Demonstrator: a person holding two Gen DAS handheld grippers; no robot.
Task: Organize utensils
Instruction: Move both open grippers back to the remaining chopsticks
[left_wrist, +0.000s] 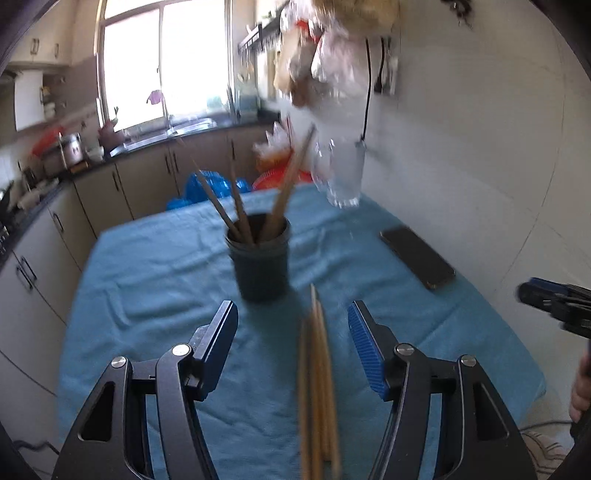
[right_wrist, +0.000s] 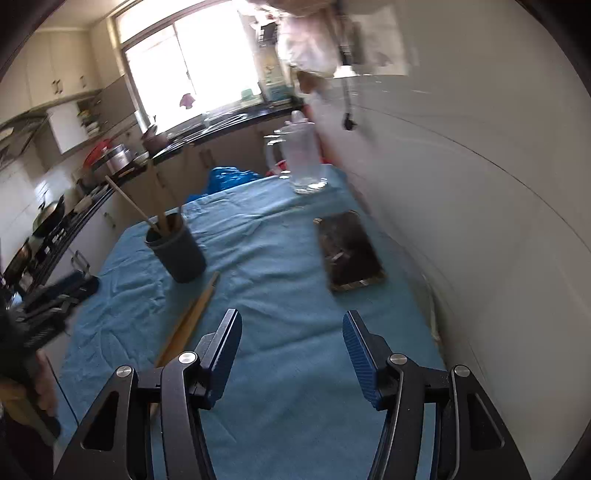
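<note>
Wooden chopsticks (left_wrist: 318, 384) lie in a loose bundle on the blue cloth of the tabletop (left_wrist: 147, 288), just in front of the dark cup (left_wrist: 258, 258), where several more chopsticks already stand tilted against the rim. The bundle is seen between the spread fingers of the left hand-held gripper (left_wrist: 293, 332), nearer its right finger; the jaws are wide apart and nothing is held. The right hand-held gripper (right_wrist: 291, 343) is likewise wide open and empty, and it is held over bare cloth, with the bundle off to its left side.

The sticks are judged light, stiff and smooth, so they are likely to roll or slide apart if pinched as a group. Because of motion blur, the number of sticks in the bundle cannot be told with confidence. A hold near the middle of the length, across the narrow width, is judged best, so that the sticks stay balanced and can be tipped upright over the cup. The cup looks light enough to be knocked over. A phone (left_wrist: 417, 256) and a glass jug (right_wrist: 299, 162) stand well apart from the work.
</note>
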